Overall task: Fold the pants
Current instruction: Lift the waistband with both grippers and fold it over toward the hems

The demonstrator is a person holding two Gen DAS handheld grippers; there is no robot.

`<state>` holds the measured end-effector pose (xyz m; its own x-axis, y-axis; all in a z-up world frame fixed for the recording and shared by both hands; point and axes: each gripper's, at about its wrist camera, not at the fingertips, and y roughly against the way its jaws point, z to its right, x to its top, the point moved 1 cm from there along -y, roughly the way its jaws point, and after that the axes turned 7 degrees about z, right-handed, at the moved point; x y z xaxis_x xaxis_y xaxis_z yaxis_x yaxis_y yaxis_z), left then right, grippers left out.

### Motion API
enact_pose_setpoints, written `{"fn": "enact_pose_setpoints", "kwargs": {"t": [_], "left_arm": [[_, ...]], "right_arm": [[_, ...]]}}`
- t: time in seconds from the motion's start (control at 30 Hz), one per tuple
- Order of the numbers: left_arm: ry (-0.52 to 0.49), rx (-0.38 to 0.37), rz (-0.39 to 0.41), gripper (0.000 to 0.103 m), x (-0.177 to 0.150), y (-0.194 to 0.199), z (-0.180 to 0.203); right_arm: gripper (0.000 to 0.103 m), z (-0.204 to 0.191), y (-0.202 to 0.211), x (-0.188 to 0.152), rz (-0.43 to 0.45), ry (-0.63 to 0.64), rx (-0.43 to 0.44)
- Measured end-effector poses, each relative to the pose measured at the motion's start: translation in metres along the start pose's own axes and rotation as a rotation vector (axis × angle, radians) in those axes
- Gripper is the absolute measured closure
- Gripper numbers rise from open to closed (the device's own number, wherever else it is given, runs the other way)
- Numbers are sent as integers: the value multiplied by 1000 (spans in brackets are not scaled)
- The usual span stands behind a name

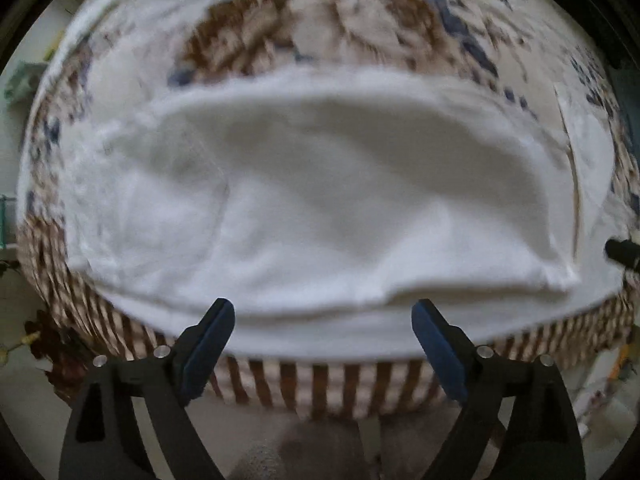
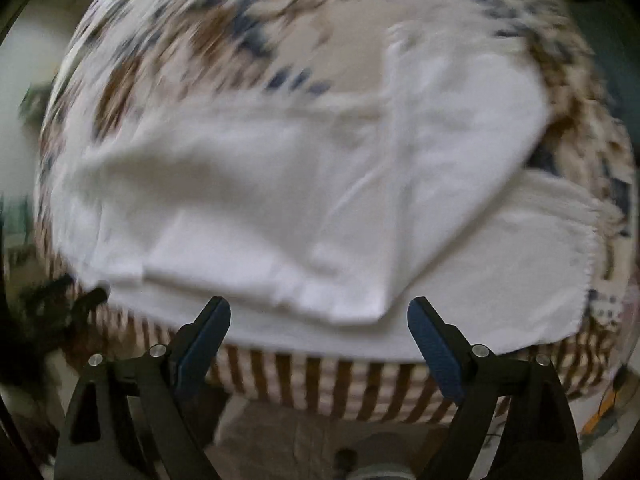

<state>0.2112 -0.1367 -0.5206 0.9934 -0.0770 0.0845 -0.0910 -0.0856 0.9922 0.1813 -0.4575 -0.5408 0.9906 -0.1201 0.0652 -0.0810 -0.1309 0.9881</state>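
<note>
Nearest in the left wrist view, the left tongs (image 1: 323,318) stand wide open with nothing between them, over the near edge of the white pants (image 1: 320,200). The right tongs (image 2: 319,316) are likewise spread wide and empty above the pants (image 2: 304,208). The pants lie folded over themselves on a bed (image 1: 320,384) with a brown-striped edge; farther off is its brown-and-blue patterned cover (image 1: 248,36).
</note>
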Motion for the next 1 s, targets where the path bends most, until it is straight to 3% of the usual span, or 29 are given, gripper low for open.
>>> {"fn": "enact_pose_setpoints", "kwargs": {"t": [0.1,0.23,0.27,0.3,0.37,0.5,0.6,0.7,0.8,0.83,0.93,1.0], "left_arm": [[-4,41,28,12,27,-20,17],[58,18,29,12,60,-33,30],[66,13,27,12,65,-34,33],[63,11,22,12,67,-36,38],[41,2,24,12,71,-34,48],[1,-39,23,12,71,-25,72],[12,-63,0,12,63,-25,89],[14,-75,-34,12,41,-32,104],[-27,-72,-56,12,28,-39,126],[-34,-72,-55,12,27,-38,128],[-61,-64,-45,11,25,-31,134],[-54,-65,-44,11,21,-18,133]], "right_arm": [[11,18,-11,38,47,-89,-96],[11,28,-42,96,67,-126,-159],[21,28,-52,103,49,-107,-197],[55,29,-58,108,34,-106,-225],[93,42,-58,101,38,-192,-228],[96,88,-2,53,178,-427,-260],[96,133,34,-8,226,-635,-263],[96,186,36,-68,172,-800,-225],[95,208,17,-107,117,-914,-192],[95,213,13,-116,115,-952,-172],[91,218,9,-137,146,-1066,-1],[72,210,10,-145,155,-1083,81]]}}
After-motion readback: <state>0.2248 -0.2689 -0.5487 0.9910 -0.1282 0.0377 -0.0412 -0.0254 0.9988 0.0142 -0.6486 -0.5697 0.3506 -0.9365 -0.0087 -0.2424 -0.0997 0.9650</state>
